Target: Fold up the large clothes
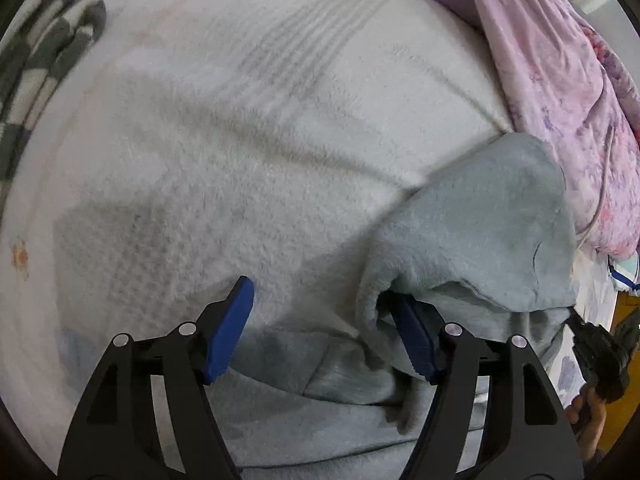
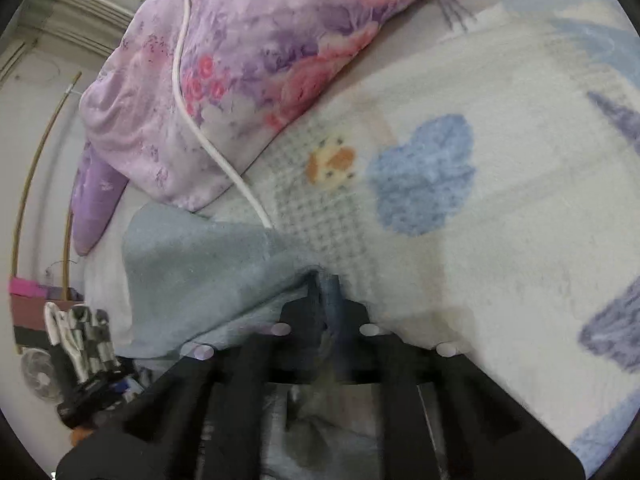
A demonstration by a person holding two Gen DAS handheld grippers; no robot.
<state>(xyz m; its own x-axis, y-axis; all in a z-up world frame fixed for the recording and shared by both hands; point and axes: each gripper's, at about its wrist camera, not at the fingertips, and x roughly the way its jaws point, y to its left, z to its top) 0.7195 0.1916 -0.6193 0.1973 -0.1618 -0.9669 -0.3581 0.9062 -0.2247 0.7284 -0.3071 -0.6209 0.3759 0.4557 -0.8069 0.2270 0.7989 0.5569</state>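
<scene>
A large grey fleece garment (image 1: 472, 236) lies on the white fuzzy blanket (image 1: 224, 152) that covers the bed. My left gripper (image 1: 320, 320) is open just above it; a fold of the grey fleece drapes over the right blue fingertip (image 1: 412, 340), and the left blue fingertip (image 1: 232, 328) is bare. In the right wrist view my right gripper (image 2: 326, 284) is shut on an edge of the grey garment (image 2: 200, 276), which stretches away to the left. The other gripper and hand (image 1: 600, 360) show at the right edge of the left wrist view.
A pink-purple floral quilt (image 2: 240, 72) with a white cable (image 2: 208, 136) across it is bunched at the back. A grey-and-white checked cloth (image 1: 44, 48) lies far left. The blanket (image 2: 500, 200) has blue and orange prints. Floor clutter and a fan (image 2: 38, 372) lie beyond the bed.
</scene>
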